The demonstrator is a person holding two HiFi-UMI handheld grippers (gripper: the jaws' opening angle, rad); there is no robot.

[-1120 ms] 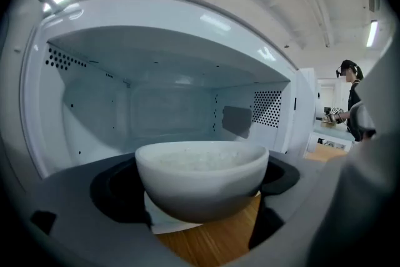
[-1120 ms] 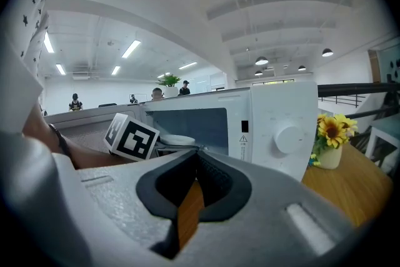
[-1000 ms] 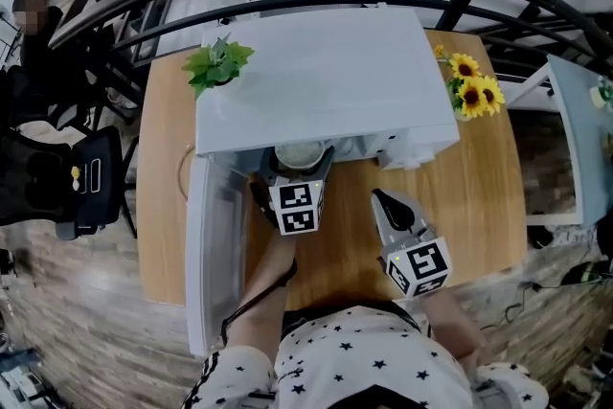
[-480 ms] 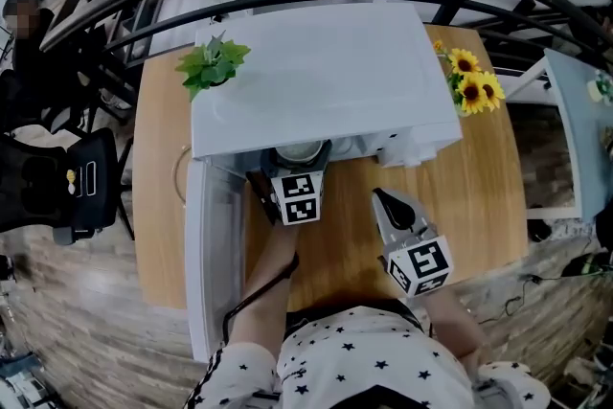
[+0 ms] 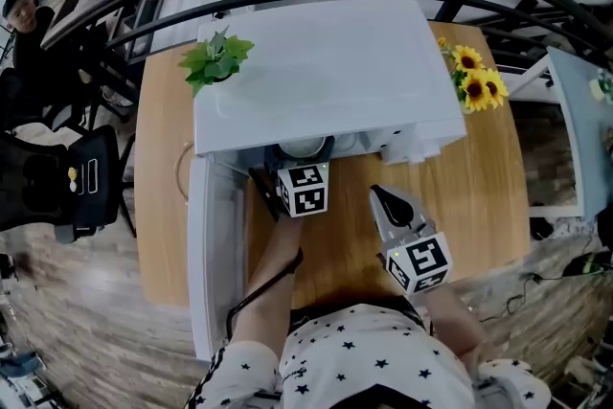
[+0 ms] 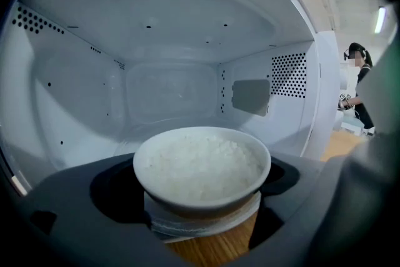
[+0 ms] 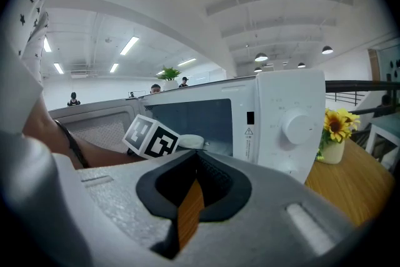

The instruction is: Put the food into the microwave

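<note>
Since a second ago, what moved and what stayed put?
The left gripper, still shut on the rice bowl, pushed it a little deeper into the microwave, so more of the bowl hides under the top. Nothing was grabbed or dropped. The right gripper stayed shut and empty over the table, and the door stayed open.

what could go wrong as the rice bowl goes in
The bowl of rice, filled near its rim and held only by the left gripper, could tilt and spill. It sits low at the opening of the microwave, so its base may catch the front edge. The forearm could bump the open door.
</note>
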